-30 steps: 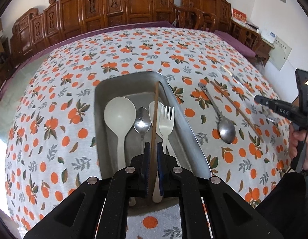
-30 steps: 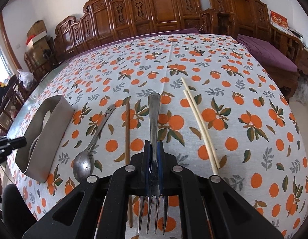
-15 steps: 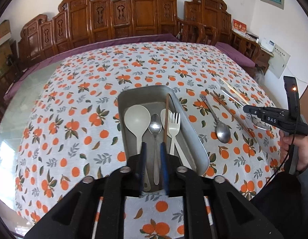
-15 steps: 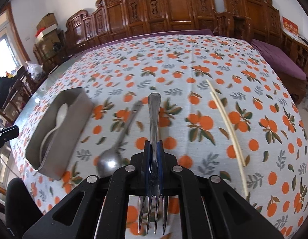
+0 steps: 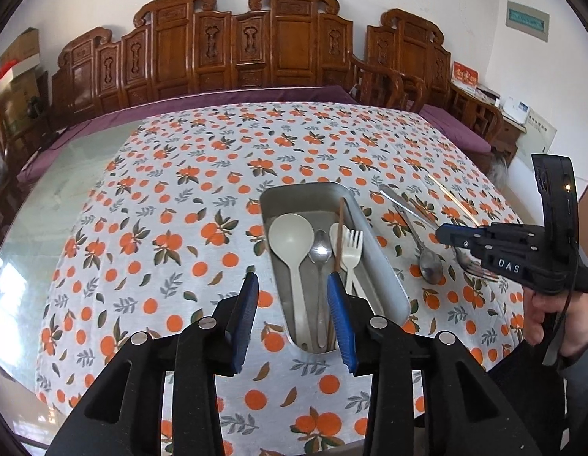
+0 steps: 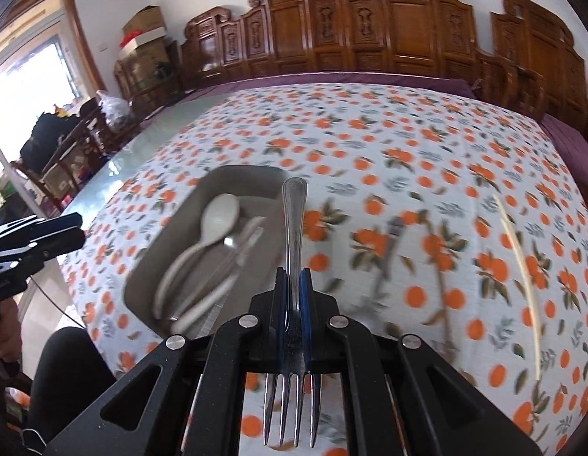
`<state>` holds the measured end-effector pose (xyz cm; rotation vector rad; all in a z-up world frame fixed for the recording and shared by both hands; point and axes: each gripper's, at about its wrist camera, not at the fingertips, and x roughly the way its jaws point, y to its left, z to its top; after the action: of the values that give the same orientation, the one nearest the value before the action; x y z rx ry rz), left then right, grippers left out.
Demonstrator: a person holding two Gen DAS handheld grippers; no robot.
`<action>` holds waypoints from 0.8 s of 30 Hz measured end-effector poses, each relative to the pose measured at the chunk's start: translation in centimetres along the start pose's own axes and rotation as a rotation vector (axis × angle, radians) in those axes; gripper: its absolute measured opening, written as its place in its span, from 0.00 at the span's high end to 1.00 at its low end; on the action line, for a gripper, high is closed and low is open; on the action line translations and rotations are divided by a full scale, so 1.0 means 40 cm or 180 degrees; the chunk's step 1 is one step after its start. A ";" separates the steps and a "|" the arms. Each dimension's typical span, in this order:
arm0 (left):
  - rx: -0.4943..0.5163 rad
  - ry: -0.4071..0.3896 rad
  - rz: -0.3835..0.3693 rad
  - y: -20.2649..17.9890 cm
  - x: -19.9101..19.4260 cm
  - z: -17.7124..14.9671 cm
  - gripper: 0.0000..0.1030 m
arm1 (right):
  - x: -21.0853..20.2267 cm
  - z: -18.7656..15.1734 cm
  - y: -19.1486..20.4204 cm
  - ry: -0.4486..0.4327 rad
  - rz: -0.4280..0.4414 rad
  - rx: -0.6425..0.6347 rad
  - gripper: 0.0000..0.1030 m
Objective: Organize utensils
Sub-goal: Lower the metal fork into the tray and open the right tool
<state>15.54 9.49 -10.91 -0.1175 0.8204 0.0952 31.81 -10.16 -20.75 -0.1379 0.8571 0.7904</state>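
Your left gripper is hanging with its jaws spread wide and holding nothing, just above the near end of the metal tray. Your right gripper is clamping the steel fork, handle forward, beside the tray's right wall.

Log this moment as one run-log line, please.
left claw: open, empty | right claw: shut on metal fork | tray: holds spoons, plastic fork, brown chopstick
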 end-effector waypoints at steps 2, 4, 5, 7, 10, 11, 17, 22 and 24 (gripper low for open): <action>-0.0023 -0.0005 0.0005 0.012 -0.002 -0.001 0.65 | 0.013 0.014 0.030 0.0013 0.0057 -0.0015 0.92; -0.0038 -0.0009 0.0014 0.023 -0.004 -0.003 0.65 | 0.027 0.026 0.056 0.0023 0.0091 -0.0025 0.92; -0.0043 -0.0010 0.0020 0.027 -0.004 -0.003 0.65 | 0.036 0.033 0.071 0.0032 0.0114 -0.0031 0.92; -0.0058 -0.0015 0.0033 0.038 -0.005 -0.004 0.64 | 0.056 0.045 0.094 0.0054 0.0139 -0.0041 0.92; -0.0076 -0.0024 0.0053 0.051 -0.007 -0.003 0.63 | 0.091 0.061 0.128 0.0111 0.0157 -0.0057 0.92; -0.0082 -0.0024 0.0059 0.055 -0.008 -0.002 0.63 | 0.103 0.066 0.138 0.0128 0.0154 -0.0055 0.92; -0.0113 -0.0027 0.0098 0.083 -0.014 -0.003 0.63 | 0.163 0.085 0.171 0.0208 0.0167 0.0025 0.92; -0.0139 -0.0025 0.0115 0.100 -0.019 -0.005 0.63 | 0.207 0.091 0.178 0.0268 0.0040 0.0139 0.92; -0.0149 -0.0027 0.0119 0.106 -0.020 -0.005 0.63 | 0.218 0.088 0.180 0.0284 0.0031 0.0173 0.92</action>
<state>14.31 13.60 -10.77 -0.1457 0.8121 0.1500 32.60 1.38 -23.31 -0.1217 0.9636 0.7739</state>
